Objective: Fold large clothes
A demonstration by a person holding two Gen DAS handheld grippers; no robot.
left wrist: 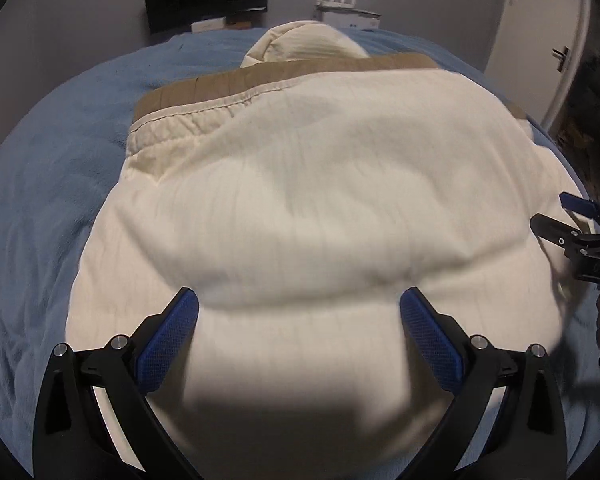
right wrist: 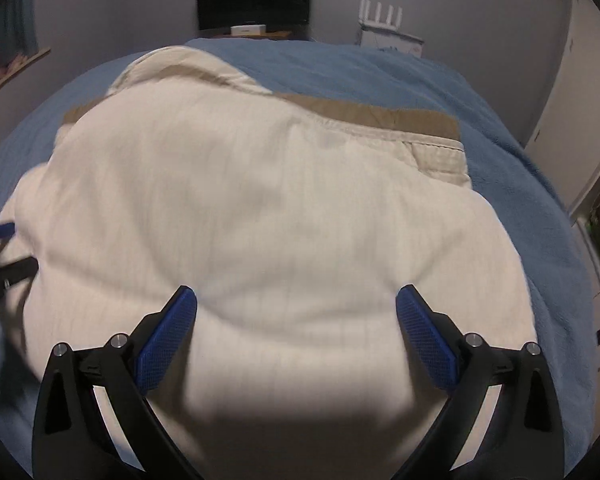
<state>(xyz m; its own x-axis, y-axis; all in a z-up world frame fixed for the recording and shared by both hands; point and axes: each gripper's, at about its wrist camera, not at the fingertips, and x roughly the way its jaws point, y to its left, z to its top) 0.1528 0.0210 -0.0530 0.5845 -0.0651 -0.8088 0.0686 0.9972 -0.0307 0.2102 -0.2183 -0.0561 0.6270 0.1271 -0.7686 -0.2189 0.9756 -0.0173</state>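
Blue bed cover [left wrist: 40, 208], cream garment [left wrist: 320, 200] across its middle, partly folded.
Folded over, tan layer [left wrist: 300, 70] showing at far edge; further folds judged outstanding. Left gripper [left wrist: 299, 312], right gripper [right wrist: 296, 308]: spread wide, holding nothing.

Ribbed matt cream cloth garment [left wrist: 320, 184] lies on a fuzzy blue blanket [left wrist: 48, 184].

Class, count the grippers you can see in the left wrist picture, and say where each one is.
2. The left gripper fills the bottom, jaws open over the cream garment. The right gripper enters at the right edge, partly cut off.
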